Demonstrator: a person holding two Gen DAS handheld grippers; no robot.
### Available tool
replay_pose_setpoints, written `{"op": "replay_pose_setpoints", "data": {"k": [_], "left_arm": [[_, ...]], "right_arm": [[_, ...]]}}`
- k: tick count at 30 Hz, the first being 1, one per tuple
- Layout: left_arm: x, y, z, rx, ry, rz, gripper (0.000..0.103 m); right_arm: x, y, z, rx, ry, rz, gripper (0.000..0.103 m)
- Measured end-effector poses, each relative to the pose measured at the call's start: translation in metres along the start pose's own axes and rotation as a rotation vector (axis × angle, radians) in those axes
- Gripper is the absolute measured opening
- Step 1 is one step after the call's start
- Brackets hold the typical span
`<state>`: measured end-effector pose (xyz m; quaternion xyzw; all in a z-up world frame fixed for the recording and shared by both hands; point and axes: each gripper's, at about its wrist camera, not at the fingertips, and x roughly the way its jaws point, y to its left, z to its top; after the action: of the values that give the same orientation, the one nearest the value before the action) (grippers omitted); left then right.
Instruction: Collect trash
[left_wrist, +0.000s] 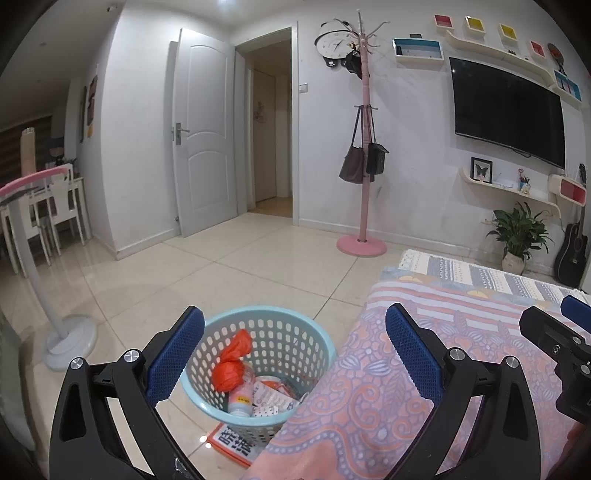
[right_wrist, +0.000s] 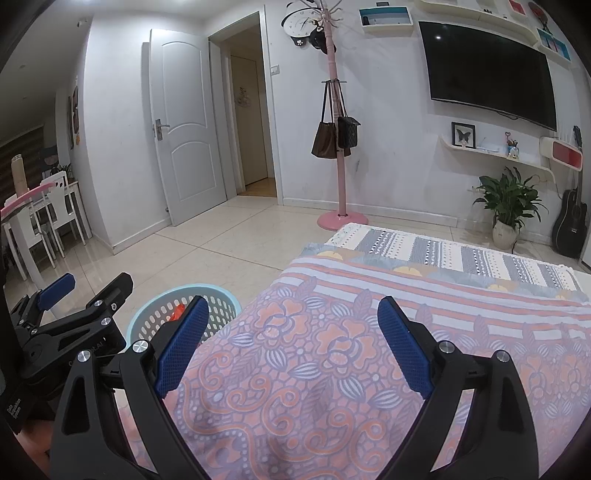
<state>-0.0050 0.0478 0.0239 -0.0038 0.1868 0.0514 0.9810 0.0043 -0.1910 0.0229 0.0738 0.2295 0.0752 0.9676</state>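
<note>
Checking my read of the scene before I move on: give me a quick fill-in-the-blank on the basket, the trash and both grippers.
1. The light blue basket stands on the ____ beside the patterned cloth.
2. The crumpled bag lying in the basket is ____ in colour.
3. The left gripper and the right gripper both have their jaws ____.
4. Under the basket lies a flat printed sheet with an ____ border.

Missing words: floor; orange; open; orange

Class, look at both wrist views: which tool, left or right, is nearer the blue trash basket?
Left. The left tool hangs open right over the basket; the right tool sits off to the side, above the patterned cloth.
</note>
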Motion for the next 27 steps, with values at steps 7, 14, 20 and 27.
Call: {"op": "replay_pose_setpoints", "data": {"k": [7, 14, 20, 27], "left_arm": [[0.0012, 0.0014, -0.0001, -0.002, 0.001, -0.003, 0.095], [0.0004, 0.0022, -0.0001, -0.002, 0.001, -0.001, 0.096], [0.0007, 0.0024, -0.0003, 0.0, 0.005, -0.003, 0.096], [0.0009, 0.0027, -0.0011, 0.002, 0.005, 0.004, 0.095]], "right_arm": [[0.001, -0.0003, -0.0011, 0.003, 0.006, 0.002, 0.088], [0.001, -0.0005, -0.0016, 0.005, 0.007, 0.004, 0.088], [0.001, -0.0005, -0.0018, 0.003, 0.005, 0.004, 0.088], [0.0002, 0.0009, -0.0024, -0.001, 0.005, 0.003, 0.088]]}}
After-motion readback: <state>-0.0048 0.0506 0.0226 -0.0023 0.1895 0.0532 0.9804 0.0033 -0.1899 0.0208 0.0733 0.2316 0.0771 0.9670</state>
